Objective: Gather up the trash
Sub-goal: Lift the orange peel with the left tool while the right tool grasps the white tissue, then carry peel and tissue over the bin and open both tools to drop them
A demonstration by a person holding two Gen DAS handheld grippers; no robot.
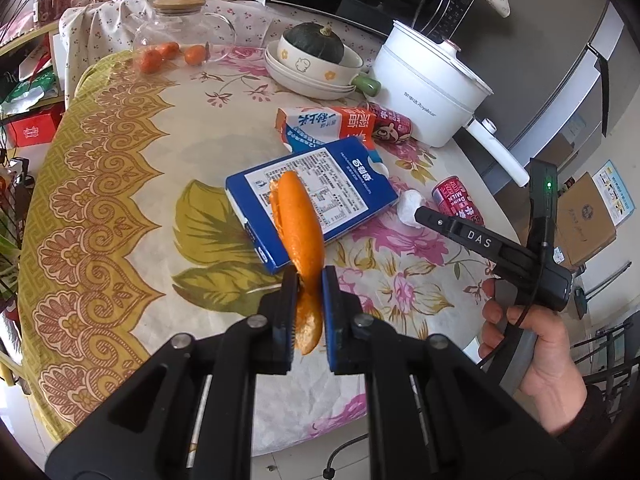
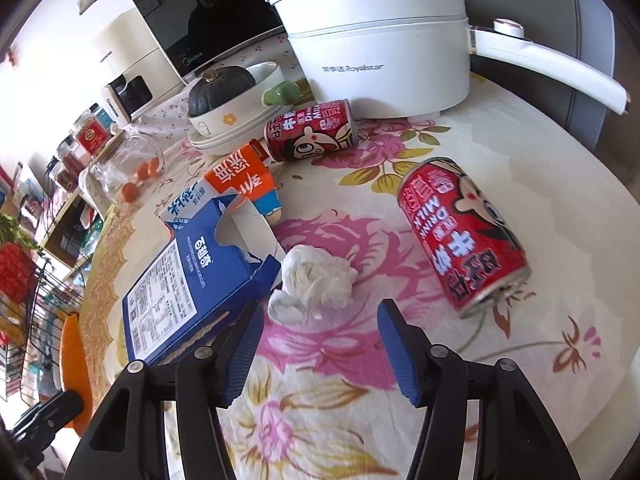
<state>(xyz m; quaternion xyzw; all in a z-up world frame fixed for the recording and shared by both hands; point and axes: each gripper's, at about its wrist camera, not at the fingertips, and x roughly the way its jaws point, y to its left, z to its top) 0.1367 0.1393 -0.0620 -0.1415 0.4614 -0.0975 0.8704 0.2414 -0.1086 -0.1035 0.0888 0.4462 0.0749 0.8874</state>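
While my left gripper holds its jaws clamped on the orange peel, the peel hangs clear above the table. At twelve o'clock from it lies the blue box, with the carton beyond. My right gripper keeps its jaws apart, pads either side of empty cloth, the tissue wad just at twelve o'clock and untouched. One red can lies at two o'clock; a second can rests against the white pot.
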